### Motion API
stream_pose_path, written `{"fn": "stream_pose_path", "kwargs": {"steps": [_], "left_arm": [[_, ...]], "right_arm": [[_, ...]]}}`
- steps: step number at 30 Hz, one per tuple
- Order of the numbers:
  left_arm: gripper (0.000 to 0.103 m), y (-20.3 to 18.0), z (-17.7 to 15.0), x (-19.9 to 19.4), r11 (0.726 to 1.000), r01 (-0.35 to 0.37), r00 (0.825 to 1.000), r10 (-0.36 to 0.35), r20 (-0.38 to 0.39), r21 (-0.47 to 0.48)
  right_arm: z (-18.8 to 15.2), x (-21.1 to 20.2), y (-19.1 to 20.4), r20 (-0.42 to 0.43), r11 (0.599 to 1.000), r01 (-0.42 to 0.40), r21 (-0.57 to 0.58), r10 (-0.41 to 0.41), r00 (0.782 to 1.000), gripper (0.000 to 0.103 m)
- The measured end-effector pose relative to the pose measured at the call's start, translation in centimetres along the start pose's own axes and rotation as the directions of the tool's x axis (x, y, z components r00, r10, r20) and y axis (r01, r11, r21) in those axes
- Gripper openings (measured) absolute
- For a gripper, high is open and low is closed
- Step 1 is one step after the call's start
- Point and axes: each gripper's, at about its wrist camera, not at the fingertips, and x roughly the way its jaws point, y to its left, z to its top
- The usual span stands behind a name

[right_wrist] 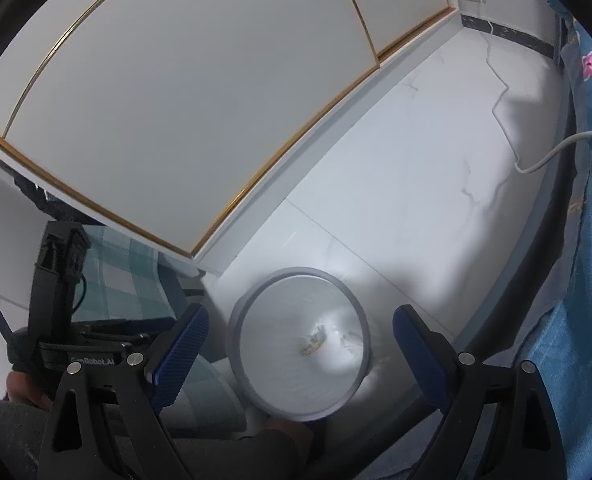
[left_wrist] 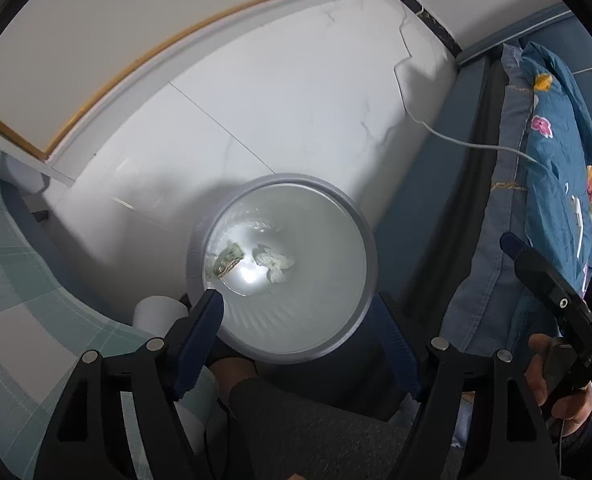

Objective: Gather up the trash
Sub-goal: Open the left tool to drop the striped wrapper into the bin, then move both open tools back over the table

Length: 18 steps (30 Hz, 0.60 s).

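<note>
A round white trash bin (left_wrist: 316,316) with a grey rim stands on the white floor. At its bottom lie a crumpled white tissue (left_wrist: 273,264) and a greenish wrapper (left_wrist: 227,260). My left gripper (left_wrist: 296,298) hangs open over the bin with nothing between its blue pads. In the right wrist view the bin (right_wrist: 296,271) sits lower, with the wrapper (right_wrist: 314,342) and tissue (right_wrist: 350,338) inside. My right gripper (right_wrist: 300,312) is also open and empty above it. Each gripper shows in the other's view: the right gripper (left_wrist: 544,276) and the left gripper (right_wrist: 59,280), both held by hands.
A bed with a blue floral quilt (left_wrist: 552,128) borders the right side, and a white cable (left_wrist: 456,136) runs across the floor onto it. Green plaid cloth (left_wrist: 11,240) lies at the left. A white wardrobe with gold trim (left_wrist: 135,40) stands behind. A person's dark-clad leg (left_wrist: 296,420) is below the bin.
</note>
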Motion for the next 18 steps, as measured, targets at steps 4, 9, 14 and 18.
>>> {"fn": "stream_pose_path", "kwargs": {"steps": [4,9,14,18], "left_arm": [[0.074,-0.2,-0.6,-2.2,1.000,-0.027,0.996,0.026,0.080,0.003],[0.074,-0.2,-2.2,-6.7,0.992,-0.127,0.960,0.129,0.247,-0.022],[0.074,0.9,-3.7,-10.8,0.975,-0.208,0.911,0.224,0.347,-0.083],[0.074,2.3,-5.4,-14.6,0.964,-0.224,0.863,0.265,0.430,-0.146]], "right_arm": [[0.1,-0.6,0.6,0.009,1.000,-0.002,-0.016,0.002,1.000,0.094],[0.4,-1.7,2.2,0.028,0.999,-0.024,-0.042,0.025,0.999,0.094],[0.9,-3.6,5.9,0.067,0.985,-0.042,-0.170,0.054,0.996,0.094],[1.3,-5.6,9.1,0.096,0.971,-0.065,-0.230,0.089,0.991,0.094]]}}
